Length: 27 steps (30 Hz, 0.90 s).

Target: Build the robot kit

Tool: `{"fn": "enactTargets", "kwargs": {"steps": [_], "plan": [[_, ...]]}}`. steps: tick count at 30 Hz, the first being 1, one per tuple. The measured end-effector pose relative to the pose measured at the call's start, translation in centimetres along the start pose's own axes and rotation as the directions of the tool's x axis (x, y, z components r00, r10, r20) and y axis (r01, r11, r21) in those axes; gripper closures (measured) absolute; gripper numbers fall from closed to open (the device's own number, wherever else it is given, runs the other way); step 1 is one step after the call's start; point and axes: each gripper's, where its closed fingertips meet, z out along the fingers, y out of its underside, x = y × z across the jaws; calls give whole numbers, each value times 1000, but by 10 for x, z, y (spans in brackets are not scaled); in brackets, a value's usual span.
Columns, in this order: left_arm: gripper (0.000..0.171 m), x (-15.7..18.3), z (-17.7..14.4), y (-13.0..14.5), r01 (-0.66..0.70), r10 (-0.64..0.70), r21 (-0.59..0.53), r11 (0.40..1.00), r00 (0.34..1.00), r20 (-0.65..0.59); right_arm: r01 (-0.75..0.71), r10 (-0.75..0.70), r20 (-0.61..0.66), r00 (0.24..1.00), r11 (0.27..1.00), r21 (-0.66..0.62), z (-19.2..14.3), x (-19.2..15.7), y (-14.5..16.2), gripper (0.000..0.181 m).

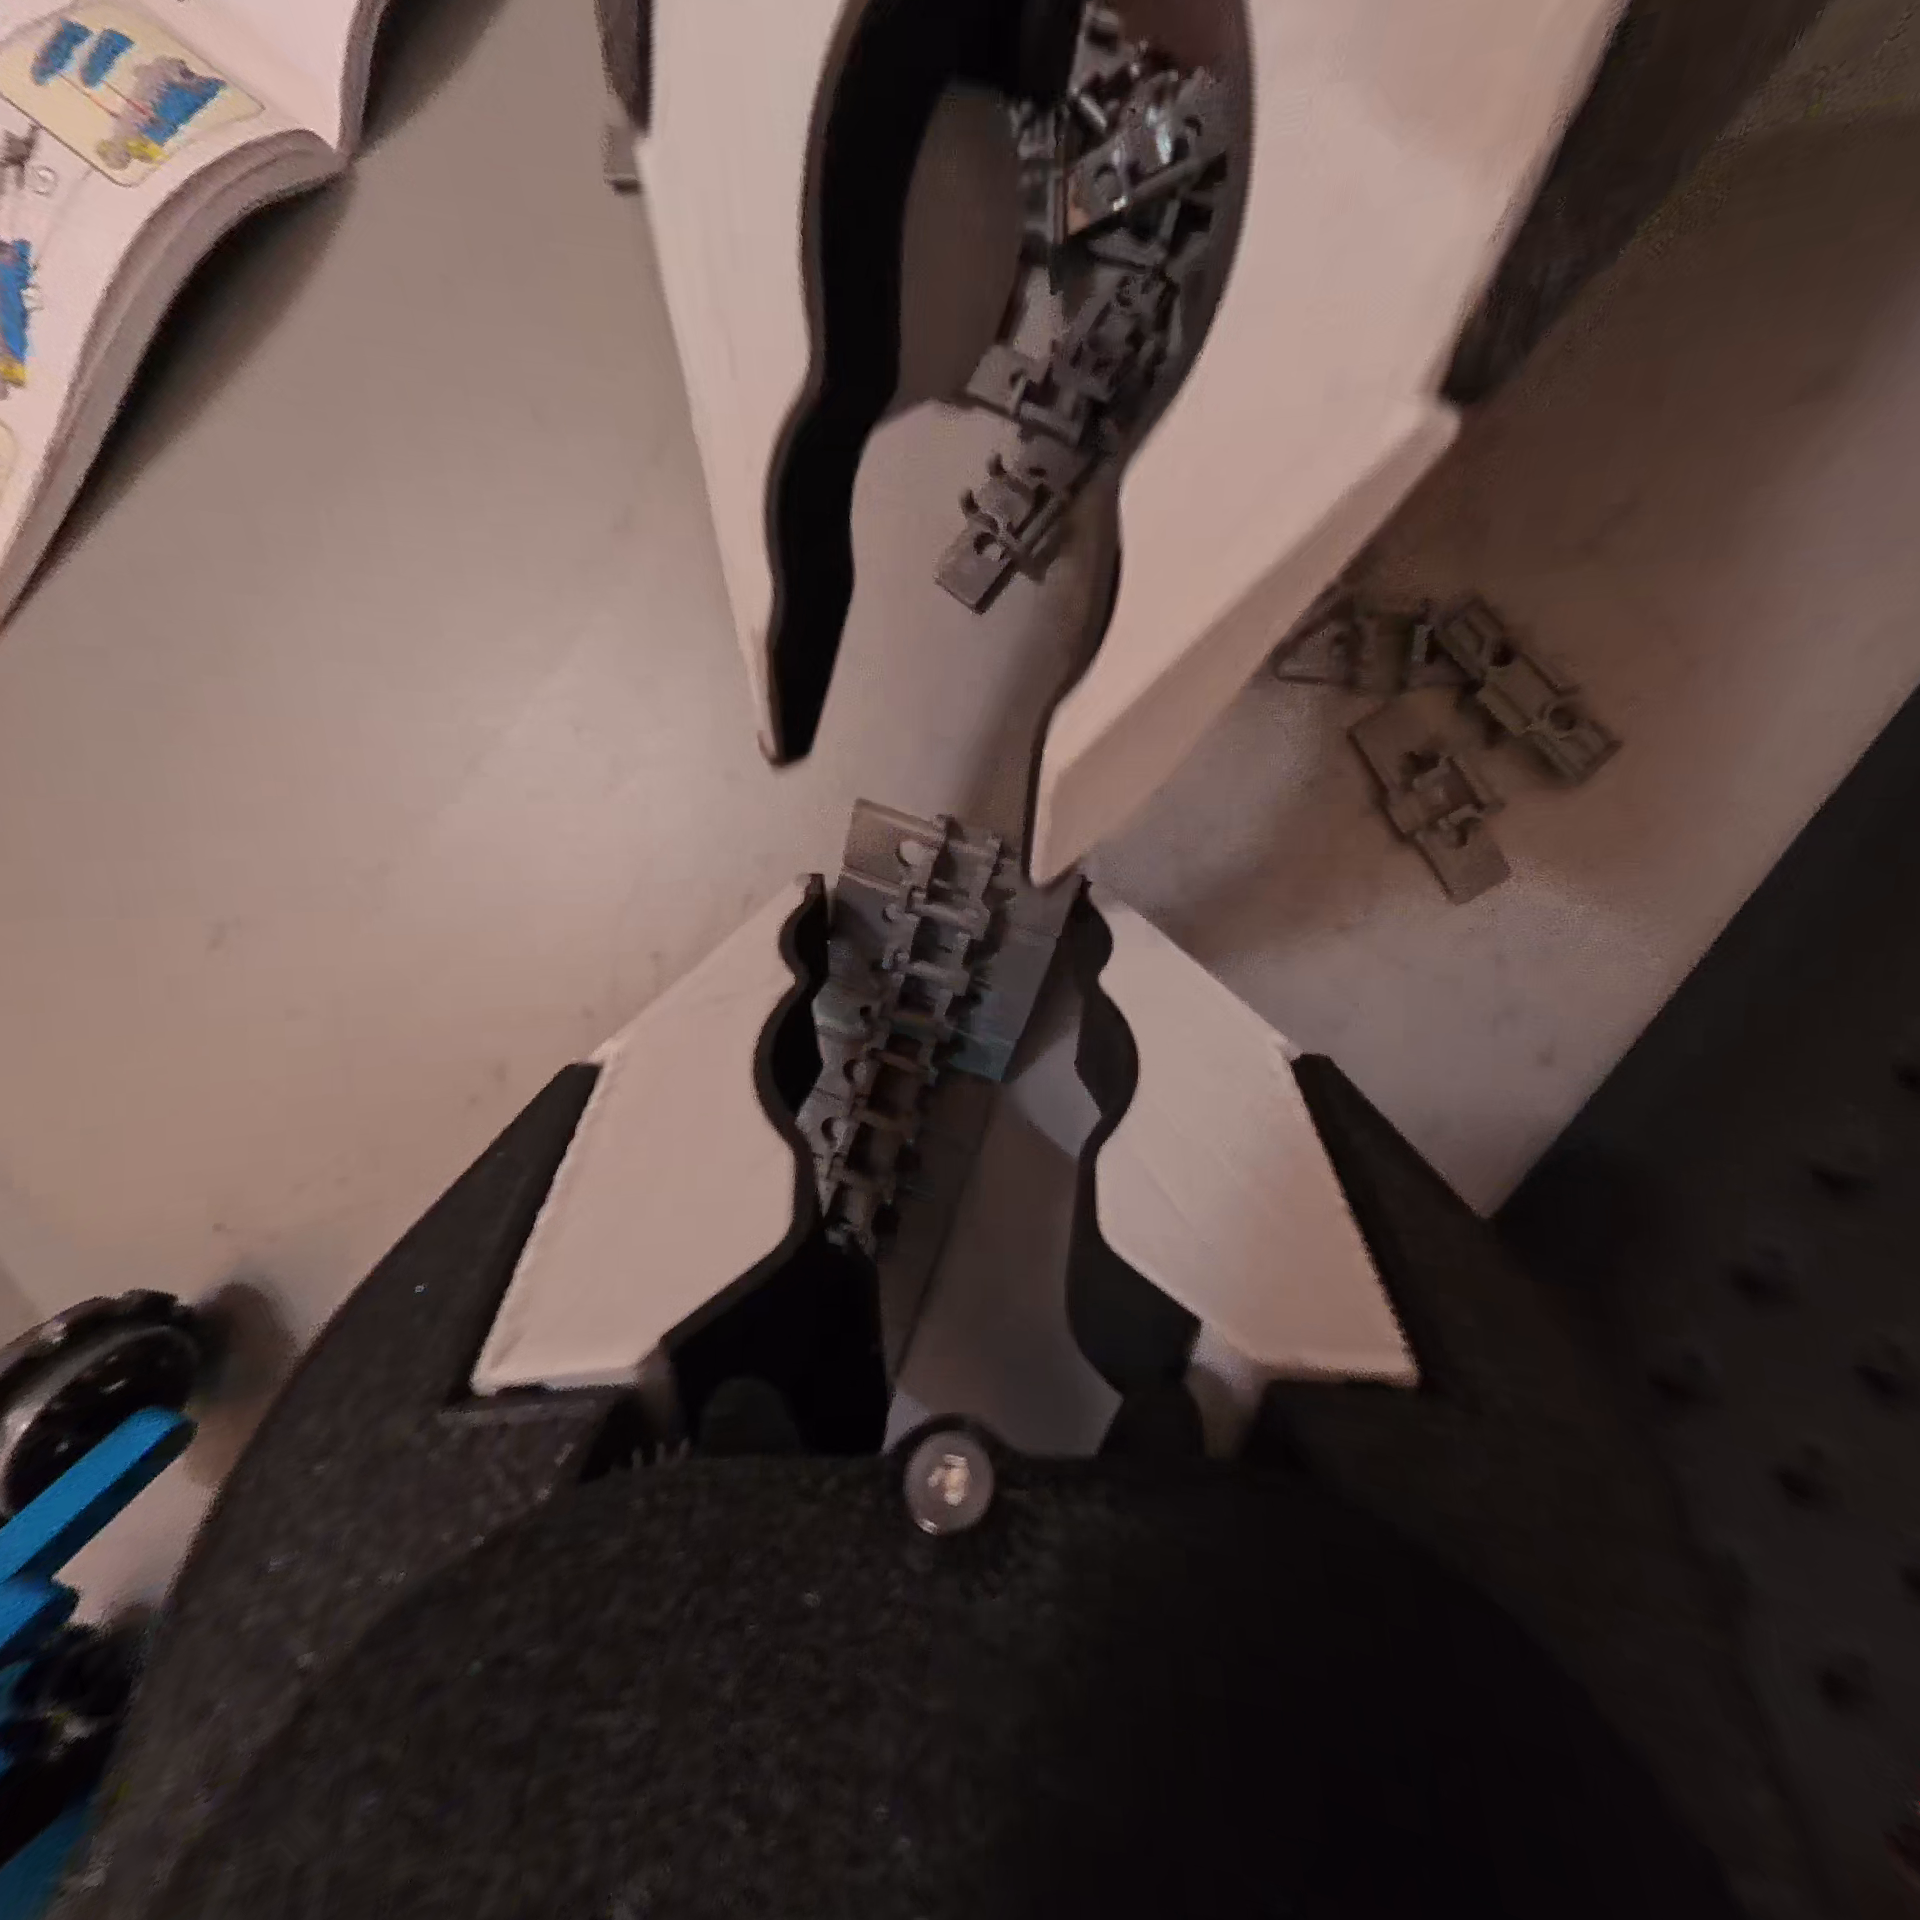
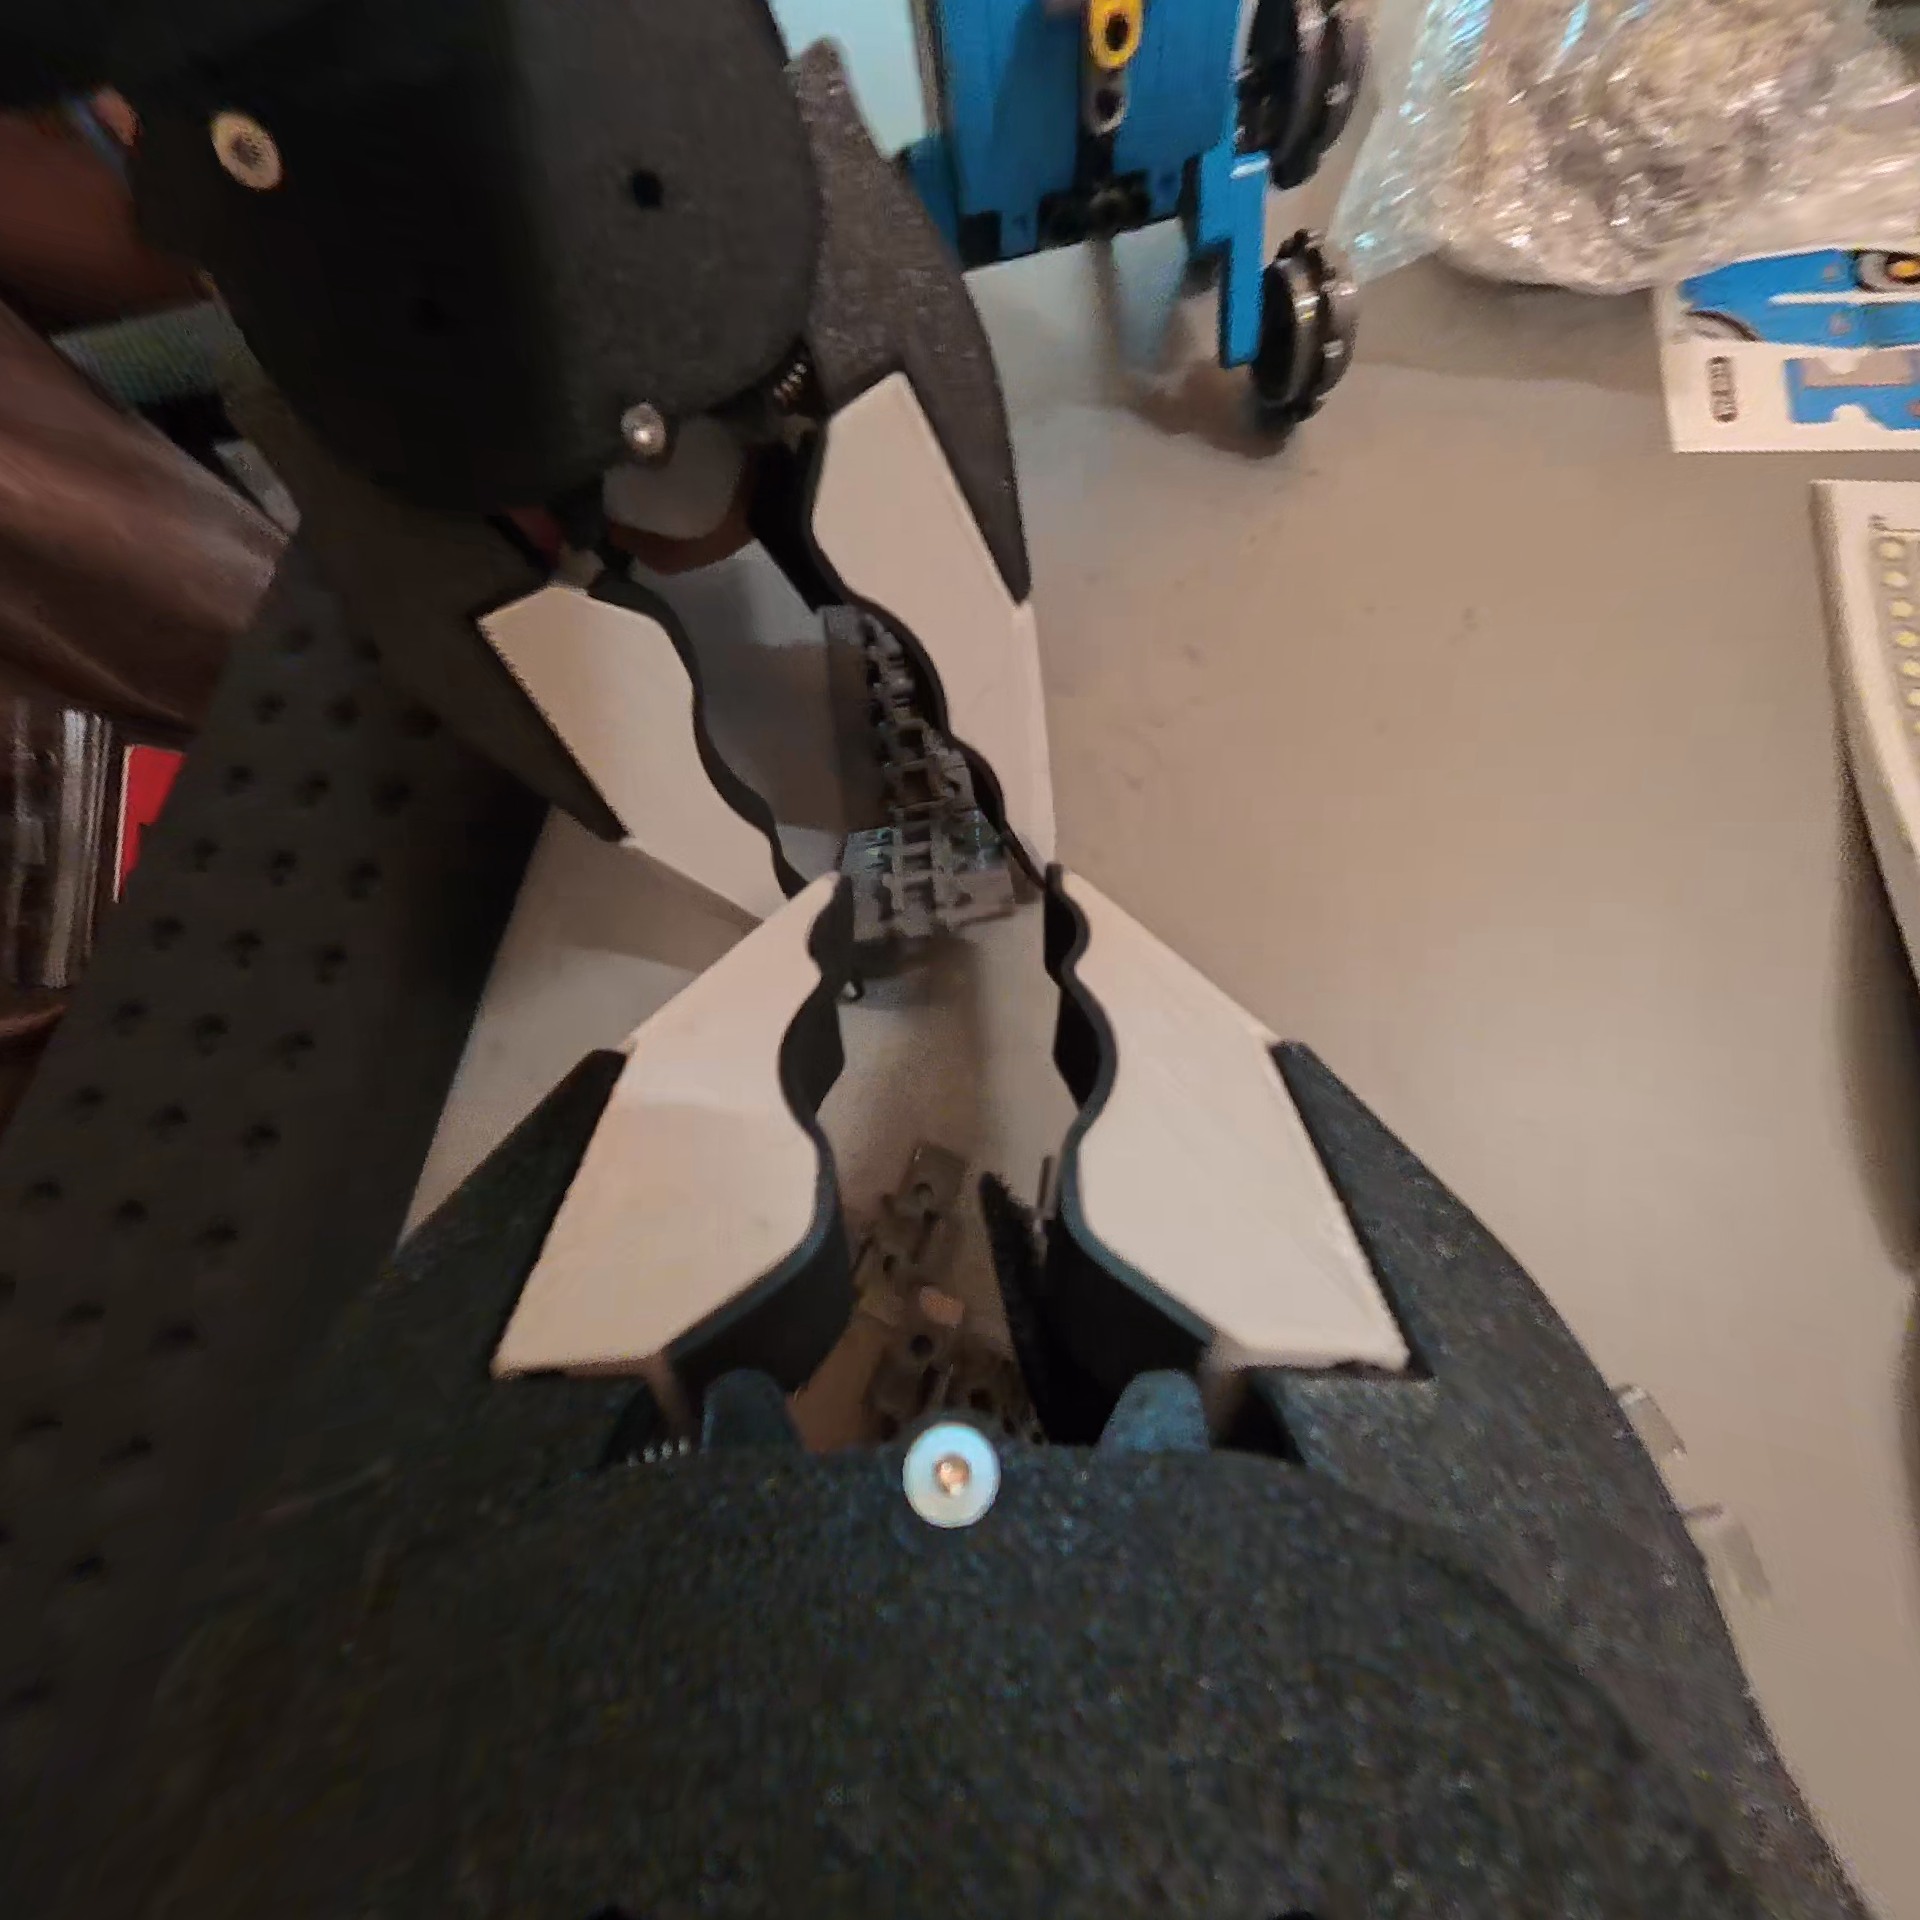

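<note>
My left gripper (image 1: pixel 945 894) is shut across the width of a grey toy track chain (image 1: pixel 914 997), which runs back between its white fingers. My right gripper (image 2: pixel 945 878) faces it tip to tip and is open. Its fingertips (image 2: pixel 836 894) stand on either side of the chain's free end (image 2: pixel 925 894), with a small gap on the right. From the left wrist view the right gripper (image 1: pixel 914 810) comes down from the top. More grey links (image 1: pixel 1029 499) lie on the table under it and also show between its fingers (image 2: pixel 914 1268).
A few loose joined links (image 1: pixel 1455 727) lie by a black perforated board (image 1: pixel 1766 1299). A blue toy vehicle with black wheels (image 2: pixel 1101 145) stands farther back, beside a clear plastic bag (image 2: pixel 1610 135). An open instruction booklet (image 1: pixel 135 156) and a pale dotted panel (image 2: pixel 1870 675) lie on the grey table (image 2: pixel 1403 831). Less than 4 cm separates the two grippers' tips.
</note>
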Motion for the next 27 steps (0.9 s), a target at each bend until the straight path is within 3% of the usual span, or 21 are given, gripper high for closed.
{"fn": "enactTargets", "kwargs": {"steps": [3,7,10,13,18,27], "plan": [[126,-4,-8,-5,-1,0,36,999,999,39,-58,58,-12,998,998,16,-13,6,8,144],[126,-9,-22,-11,3,-12,104,995,996,87,-236,235,99,967,972,-6,-12,-3,16,139],[127,-15,-39,-15,20,-41,168,986,992,118,-323,309,198,930,945,46,-11,-11,0,137],[127,-22,-62,-16,50,-82,236,971,988,131,-242,233,130,964,968,65,-4,-9,-10,139],[128,-32,-100,-11,53,-109,354,934,984,141,-156,135,130,982,973,170,25,-25,-52,138],[131,-42,-136,3,49,-125,420,906,980,156,-16,15,3,1000,993,119,68,-33,-70,142]]}}
